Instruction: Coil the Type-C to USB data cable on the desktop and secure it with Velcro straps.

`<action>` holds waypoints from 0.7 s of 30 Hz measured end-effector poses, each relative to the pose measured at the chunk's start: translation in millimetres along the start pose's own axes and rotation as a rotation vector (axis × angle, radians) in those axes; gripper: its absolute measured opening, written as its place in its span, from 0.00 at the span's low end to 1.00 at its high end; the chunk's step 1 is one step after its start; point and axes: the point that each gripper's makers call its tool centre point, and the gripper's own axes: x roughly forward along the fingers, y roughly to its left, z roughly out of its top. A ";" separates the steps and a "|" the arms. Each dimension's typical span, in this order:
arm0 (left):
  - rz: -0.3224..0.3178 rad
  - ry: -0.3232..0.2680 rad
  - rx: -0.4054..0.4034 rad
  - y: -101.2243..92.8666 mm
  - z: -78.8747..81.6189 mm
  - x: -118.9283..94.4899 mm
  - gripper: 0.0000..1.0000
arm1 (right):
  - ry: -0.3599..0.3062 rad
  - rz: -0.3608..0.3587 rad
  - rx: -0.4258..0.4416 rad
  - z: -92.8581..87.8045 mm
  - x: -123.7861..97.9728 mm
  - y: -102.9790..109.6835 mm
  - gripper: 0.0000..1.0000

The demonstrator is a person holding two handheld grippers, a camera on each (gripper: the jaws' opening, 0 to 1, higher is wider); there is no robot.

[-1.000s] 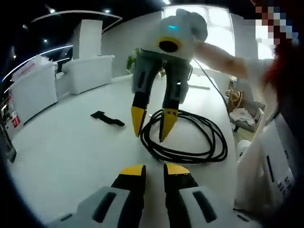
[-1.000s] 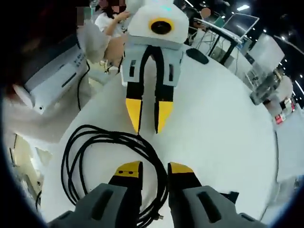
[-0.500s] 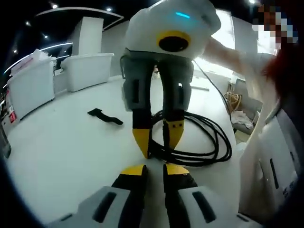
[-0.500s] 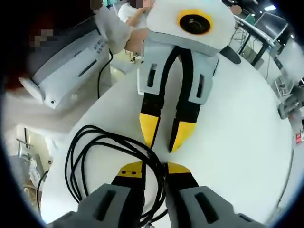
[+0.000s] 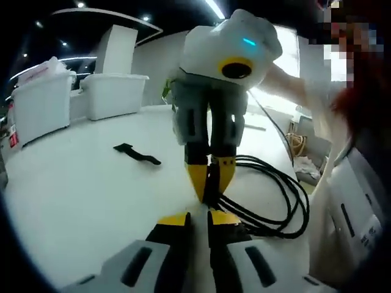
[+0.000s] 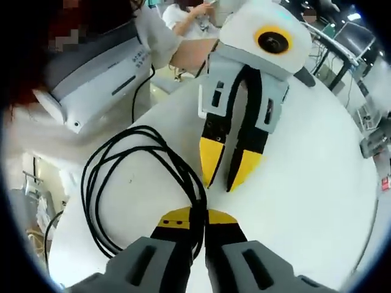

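Our right gripper (image 6: 198, 215) pinches the cable (image 6: 104, 177) bundle so the coil holds; left gripper (image 6: 231, 174) spread, near strap (image 5: 137, 153).

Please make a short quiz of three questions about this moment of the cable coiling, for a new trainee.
1. True or false: the right hand-held gripper is shut on the black cable.
2. Multiple choice: in the left gripper view, where does the Velcro strap lie? A) wrapped around the coil; B) flat on the white desktop, apart from the coil; C) between the jaws of the left hand-held gripper.
3. Fill in: the cable lies in several ____ on the desktop.

Key:
1. True; its jaws pinch the strands of the coil.
2. B.
3. loops.
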 end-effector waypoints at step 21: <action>0.200 -0.157 0.013 57.4 37.7 -13.4 0.13 | -0.001 -0.424 0.181 -60.7 -78.3 -72.8 0.05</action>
